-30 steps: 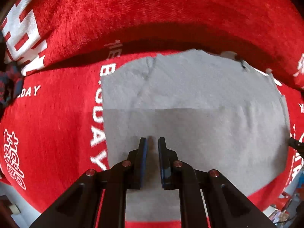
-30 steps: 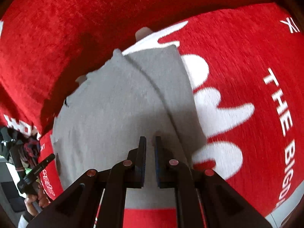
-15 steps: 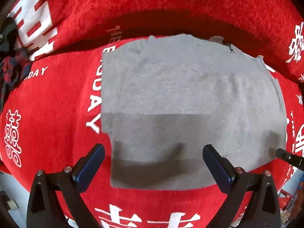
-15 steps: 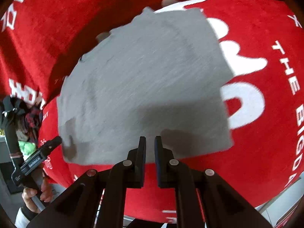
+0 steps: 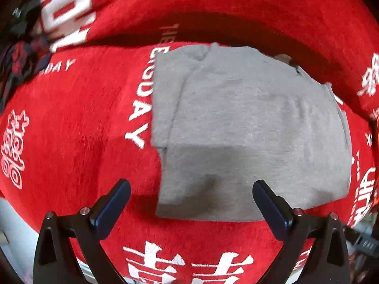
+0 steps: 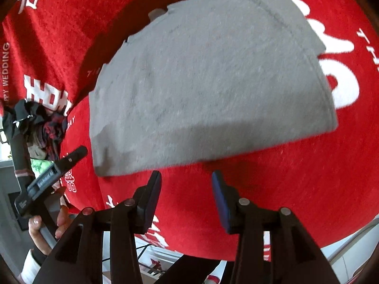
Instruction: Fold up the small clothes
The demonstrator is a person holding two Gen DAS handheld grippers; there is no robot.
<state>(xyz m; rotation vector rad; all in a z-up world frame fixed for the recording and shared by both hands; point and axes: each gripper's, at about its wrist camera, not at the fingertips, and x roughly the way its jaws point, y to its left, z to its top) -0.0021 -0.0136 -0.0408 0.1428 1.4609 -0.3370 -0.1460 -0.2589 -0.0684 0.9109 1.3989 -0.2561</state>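
Your left gripper (image 5: 191, 200) points straight down with its jaws spread as wide as they go and nothing between them; the blue-padded fingertips (image 5: 113, 204) hang above the near edge of the gray garment (image 5: 248, 127) without touching it. That garment lies folded into a rough rectangle on a red plush blanket (image 5: 78, 127) printed with white lettering and Chinese characters. In the left wrist view the garment fills the middle and stretches toward 3 o'clock, with a narrower folded layer showing along its edge at 10 o'clock and its near edge sitting at 6 o'clock, partly in shadow. A dark patterned heap of clothes (image 5: 22, 54) sits at 10 o'clock near the frame's rim. Your right gripper (image 6: 186, 195) tilts steeply downward, its jaws about half apart and having just been opening, with only red blanket (image 6: 284, 179) between them; the garment (image 6: 208, 78) lies just beyond the fingertips, toward 12 o'clock, and is not touched. In the right wrist view your left gripper (image 6: 59, 165) appears at 9 o'clock, held in your left hand (image 6: 45, 227), off the garment's corner. Behind it, also at 9 o'clock, the dark pile of clothes (image 6: 45, 123) rests at the blanket's edge.
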